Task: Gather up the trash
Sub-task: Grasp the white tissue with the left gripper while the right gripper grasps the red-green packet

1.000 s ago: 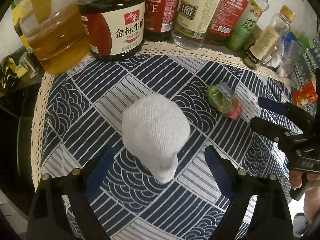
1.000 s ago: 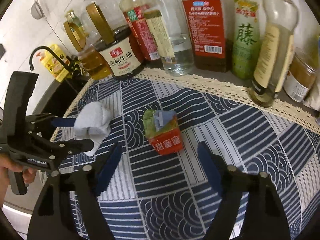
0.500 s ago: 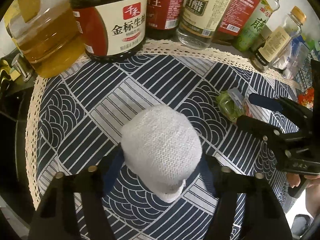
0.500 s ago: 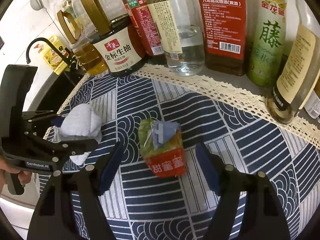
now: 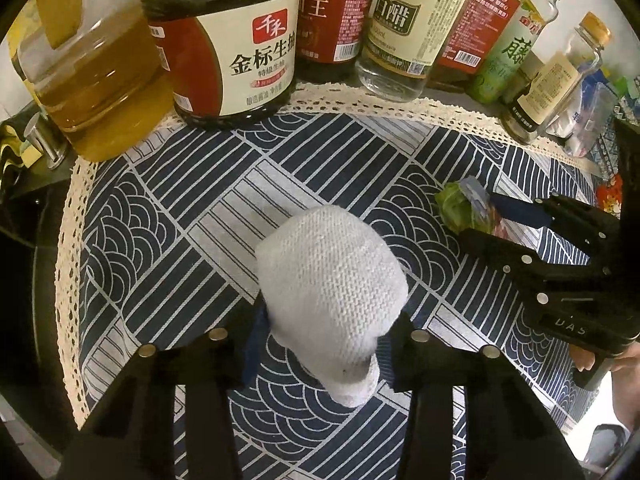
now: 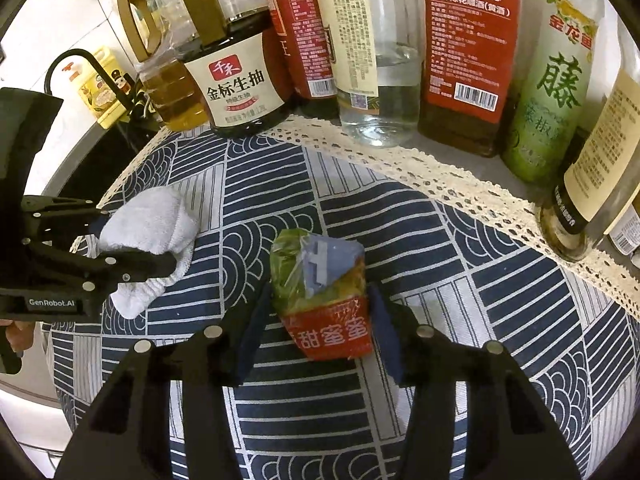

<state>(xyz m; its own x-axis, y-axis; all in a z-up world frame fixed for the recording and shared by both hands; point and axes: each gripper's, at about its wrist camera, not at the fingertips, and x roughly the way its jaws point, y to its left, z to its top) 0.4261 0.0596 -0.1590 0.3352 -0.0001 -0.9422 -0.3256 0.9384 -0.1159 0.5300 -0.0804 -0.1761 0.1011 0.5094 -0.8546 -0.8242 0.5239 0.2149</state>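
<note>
A balled white sock (image 5: pixel 328 272) lies on the blue patterned cloth (image 5: pixel 180 220). My left gripper (image 5: pixel 328 312) straddles it, its jaws closing with both pads against the sock's sides. To its right lies a crumpled green and red snack wrapper (image 6: pixel 316 280). My right gripper (image 6: pixel 320 292) is closing on the wrapper, a pad touching each side. The right wrist view shows the left gripper (image 6: pixel 140 236) at the left, with the sock (image 6: pixel 152 216) between its fingers. At the right of the left wrist view, the right gripper (image 5: pixel 480 218) stands around the wrapper (image 5: pixel 456 208).
A row of bottles lines the back beyond the cloth's lace edge: an oil jug (image 5: pixel 100 72), a soy sauce jar (image 5: pixel 232 48), vinegar (image 5: pixel 396 28) and several more. A black tap (image 6: pixel 80 68) and dark sink lie off the cloth's left. A hand (image 5: pixel 624 356) holds the right gripper.
Both grippers have narrowed from wide open until their pads meet the sock and the wrapper. The right gripper moved forward over the wrapper. The sock and wrapper stayed on the cloth.
</note>
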